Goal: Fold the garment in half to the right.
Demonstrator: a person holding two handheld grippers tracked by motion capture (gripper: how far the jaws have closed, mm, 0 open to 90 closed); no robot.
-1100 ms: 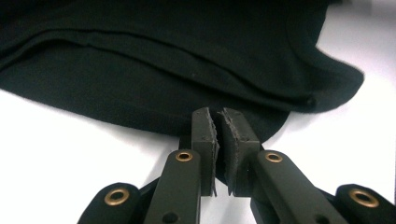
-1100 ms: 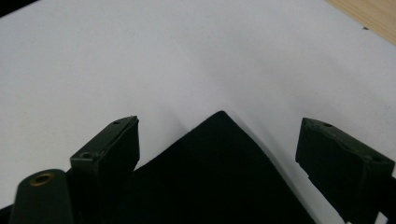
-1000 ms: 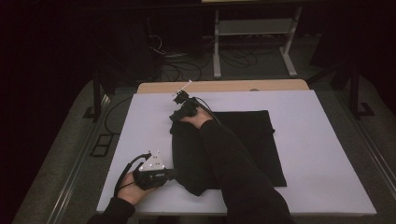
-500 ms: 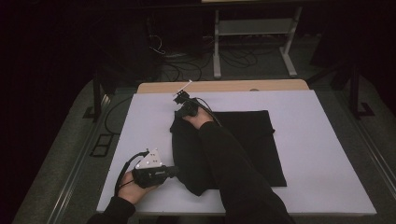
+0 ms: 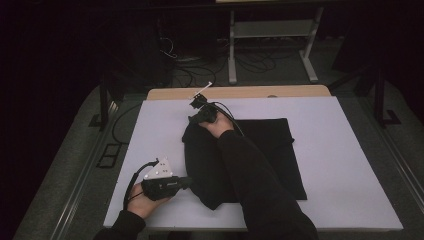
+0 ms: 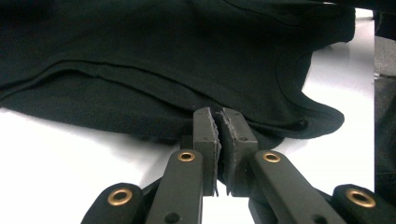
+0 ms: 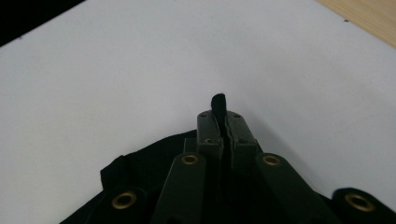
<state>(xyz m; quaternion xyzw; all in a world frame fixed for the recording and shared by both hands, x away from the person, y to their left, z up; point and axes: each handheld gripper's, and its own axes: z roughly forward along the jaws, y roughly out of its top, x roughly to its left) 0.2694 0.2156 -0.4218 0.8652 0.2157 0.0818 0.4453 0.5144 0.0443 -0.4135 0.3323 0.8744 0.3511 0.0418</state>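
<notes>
A black cloth (image 5: 265,150) lies partly folded on the white table (image 5: 340,150). At its far left corner my right gripper (image 5: 196,119) is shut on it; the jaws have just been closing. In the right gripper view a tuft of the black cloth (image 7: 218,100) sticks out past the closed right gripper (image 7: 223,116). My left gripper (image 5: 189,182) lies low at the cloth's near left edge. In the left gripper view the left gripper (image 6: 219,114) is shut, pinching the hem of the black cloth (image 6: 187,56). A dark sleeve crosses the cloth's middle.
A wooden strip (image 5: 250,92) runs along the table's far edge. Beyond it stand a metal stand (image 5: 270,30) and floor cables (image 5: 185,65). Bare white table (image 5: 150,130) lies left of the cloth, and more to its right.
The right hand has risen slightly at the cloth's far left corner, drawing that corner up with it. The left hand and its gripper have stayed put.
</notes>
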